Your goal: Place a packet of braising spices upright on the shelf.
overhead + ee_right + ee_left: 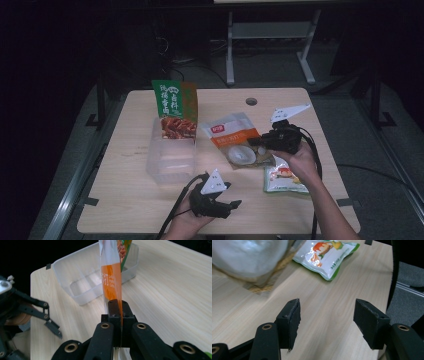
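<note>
Right gripper (117,307) has its jaws pressed together on the edge of the orange pouch (235,142), which is held just right of the clear bin (171,159) at table centre; the likely step is dropping it in beside the green packet (175,110), so carry it left over the rim, keep it hanging edge-on, and release only once it is inside the walls. Left gripper (325,323) is spread and empty over bare table (332,302) at the near edge. The right gripper view shows the pinch and the bin's empty floor; the high view shows the layout and the green-white sachet (284,179) at near right.
</note>
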A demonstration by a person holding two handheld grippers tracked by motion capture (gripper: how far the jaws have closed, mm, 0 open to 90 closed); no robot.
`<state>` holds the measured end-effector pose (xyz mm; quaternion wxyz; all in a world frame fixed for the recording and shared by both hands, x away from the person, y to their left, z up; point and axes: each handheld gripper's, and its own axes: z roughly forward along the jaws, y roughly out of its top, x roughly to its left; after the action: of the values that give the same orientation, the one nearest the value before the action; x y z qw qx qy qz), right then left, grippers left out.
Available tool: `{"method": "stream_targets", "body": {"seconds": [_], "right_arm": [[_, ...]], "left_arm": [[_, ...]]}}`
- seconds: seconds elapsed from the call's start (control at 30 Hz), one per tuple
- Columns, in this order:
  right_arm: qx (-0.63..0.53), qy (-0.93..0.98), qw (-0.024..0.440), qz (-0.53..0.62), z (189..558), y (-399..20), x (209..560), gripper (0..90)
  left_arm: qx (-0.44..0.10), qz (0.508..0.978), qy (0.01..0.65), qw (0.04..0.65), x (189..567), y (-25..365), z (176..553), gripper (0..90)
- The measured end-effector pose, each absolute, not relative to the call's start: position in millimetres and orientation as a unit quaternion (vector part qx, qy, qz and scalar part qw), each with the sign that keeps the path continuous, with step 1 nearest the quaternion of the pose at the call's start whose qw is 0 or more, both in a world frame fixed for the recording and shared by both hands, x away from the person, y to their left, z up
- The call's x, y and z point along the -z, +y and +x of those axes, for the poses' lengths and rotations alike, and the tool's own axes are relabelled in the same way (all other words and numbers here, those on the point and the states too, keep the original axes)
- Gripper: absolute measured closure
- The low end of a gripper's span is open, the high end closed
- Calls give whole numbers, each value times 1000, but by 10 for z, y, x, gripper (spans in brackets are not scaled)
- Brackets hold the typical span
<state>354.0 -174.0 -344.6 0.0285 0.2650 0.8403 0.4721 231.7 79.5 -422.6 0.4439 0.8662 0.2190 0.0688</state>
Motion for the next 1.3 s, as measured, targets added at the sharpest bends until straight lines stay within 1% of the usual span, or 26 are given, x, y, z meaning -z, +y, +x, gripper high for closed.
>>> {"method": "stream_targets", "body": {"seconds": [0.17, 0.53, 0.93, 1.07, 1.3], "right_arm": [[-482, 837, 23, 258, 3565, -1670, 3379, 900], [-489, 840, 28, 236, 3648, -1375, 3178, 900], [-497, 842, 20, 210, 3792, -1003, 2986, 900], [-500, 840, 8, 211, 3853, -878, 2946, 900], [-501, 842, 10, 202, 3939, -668, 2859, 900]], "left_arm": [[-62, 866, 213, 447, 4254, 805, 2265, 373], [-47, 865, 211, 453, 4280, 824, 2189, 367], [-48, 862, 214, 458, 4300, 906, 2202, 361], [-48, 860, 216, 461, 4301, 924, 2208, 359], [-57, 858, 211, 464, 4305, 946, 2225, 358]]}}
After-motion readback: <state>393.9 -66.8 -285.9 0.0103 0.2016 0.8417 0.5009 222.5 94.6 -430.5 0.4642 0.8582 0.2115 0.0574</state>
